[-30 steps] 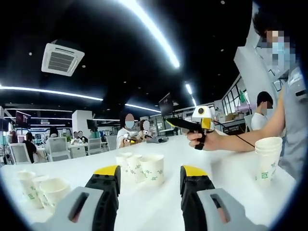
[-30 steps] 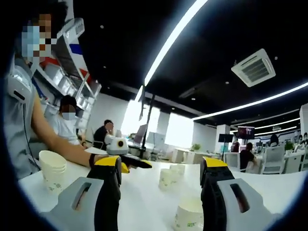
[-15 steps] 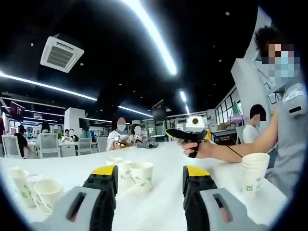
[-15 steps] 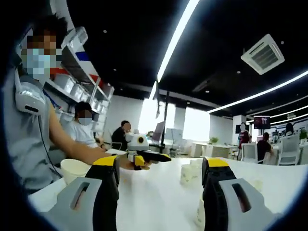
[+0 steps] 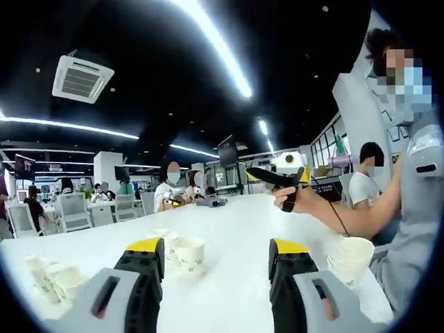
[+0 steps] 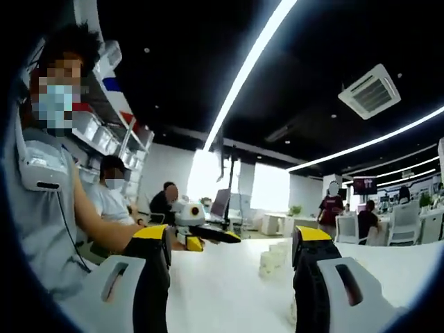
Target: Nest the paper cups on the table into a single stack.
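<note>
Left gripper spread wide, empty, above white table. Right gripper spread too, empty. Loose cups ahead between left jaws; nested stack near table edge beside person.

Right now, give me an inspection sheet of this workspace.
Surface: white table, bare in the middle.
Job's things: nested cup stack by the person; loose paper cups ahead of the left gripper; more cups further left.
Clutter: nothing seen.
Grippers: left gripper open, empty; right gripper open, empty.
Cables: thin dark cable along the forearm.
Surroundings: open office, seated people, ceiling light strips, air vent.
</note>
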`<state>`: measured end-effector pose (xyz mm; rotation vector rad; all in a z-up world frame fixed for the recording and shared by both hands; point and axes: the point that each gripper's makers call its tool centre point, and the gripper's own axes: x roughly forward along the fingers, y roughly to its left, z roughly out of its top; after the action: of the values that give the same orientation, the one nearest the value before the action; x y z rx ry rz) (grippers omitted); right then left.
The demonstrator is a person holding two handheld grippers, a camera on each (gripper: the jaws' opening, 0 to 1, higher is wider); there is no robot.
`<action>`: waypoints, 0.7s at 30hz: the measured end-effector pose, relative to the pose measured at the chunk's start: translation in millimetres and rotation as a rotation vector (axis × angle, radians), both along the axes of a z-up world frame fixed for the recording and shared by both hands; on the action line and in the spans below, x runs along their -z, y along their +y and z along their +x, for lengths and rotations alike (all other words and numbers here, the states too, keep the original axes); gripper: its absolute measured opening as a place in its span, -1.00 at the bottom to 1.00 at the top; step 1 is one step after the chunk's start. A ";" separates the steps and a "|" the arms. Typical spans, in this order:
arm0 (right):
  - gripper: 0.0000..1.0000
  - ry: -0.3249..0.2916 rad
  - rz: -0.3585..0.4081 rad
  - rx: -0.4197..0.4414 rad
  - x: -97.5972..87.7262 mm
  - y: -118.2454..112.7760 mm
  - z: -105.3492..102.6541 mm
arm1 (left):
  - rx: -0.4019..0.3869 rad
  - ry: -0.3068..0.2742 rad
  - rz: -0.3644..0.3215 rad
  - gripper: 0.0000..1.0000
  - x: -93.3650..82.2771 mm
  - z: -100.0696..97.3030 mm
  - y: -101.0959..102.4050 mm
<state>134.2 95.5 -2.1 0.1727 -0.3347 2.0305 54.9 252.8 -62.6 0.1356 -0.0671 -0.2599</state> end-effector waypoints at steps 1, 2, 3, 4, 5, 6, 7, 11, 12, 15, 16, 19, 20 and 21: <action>0.49 -0.008 0.002 0.017 -0.8 -4.6 -2.4 | -0.007 0.003 0.005 0.25 -1.1 -3.2 -1.0; 0.48 -0.005 -0.003 0.031 -1.2 -8.7 -4.4 | -0.028 0.012 -0.002 0.25 -0.8 -6.6 -0.3; 0.47 0.007 -0.014 0.033 -1.3 -13.6 -7.9 | -0.032 0.008 -0.010 0.26 -2.3 -10.5 -2.1; 0.47 0.021 -0.012 0.026 -2.4 -20.2 -13.4 | -0.035 0.005 -0.019 0.28 -3.1 -13.2 -3.2; 0.46 0.039 -0.009 0.018 -3.3 -26.6 -19.2 | -0.053 0.010 -0.048 0.29 -3.3 -19.3 -3.4; 0.46 0.043 -0.016 0.018 -1.7 -31.6 -24.2 | -0.061 0.001 -0.054 0.30 -4.9 -24.8 -6.0; 0.45 0.042 -0.019 0.020 0.0 -34.5 -28.0 | -0.067 -0.005 -0.062 0.30 -6.1 -28.7 -7.5; 0.45 0.013 -0.086 0.076 26.8 -42.6 -38.5 | -0.091 0.000 -0.082 0.32 -9.6 -57.5 -33.0; 0.46 0.015 -0.104 0.089 33.2 -42.8 -37.1 | -0.109 -0.001 -0.079 0.34 -10.2 -63.7 -35.9; 0.47 0.029 -0.119 0.120 42.9 -46.1 -34.1 | -0.153 -0.027 -0.102 0.35 -17.3 -84.2 -45.1; 0.47 0.034 -0.127 0.130 46.4 -47.9 -35.0 | -0.160 -0.030 -0.110 0.35 -18.6 -87.9 -47.3; 0.45 0.045 -0.139 0.133 54.5 -53.8 -39.1 | -0.184 -0.046 -0.106 0.34 -20.0 -101.1 -59.8; 0.41 0.051 -0.144 0.128 55.7 -54.8 -40.2 | -0.191 -0.047 -0.103 0.35 -19.2 -103.1 -61.7; 0.39 0.082 -0.164 0.117 60.1 -58.9 -43.1 | -0.209 -0.052 -0.095 0.35 -17.2 -105.7 -65.3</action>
<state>91.1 36.6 -62.1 0.1312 -0.1231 1.9194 -50.9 187.5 -45.3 0.0539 -0.1163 -0.0440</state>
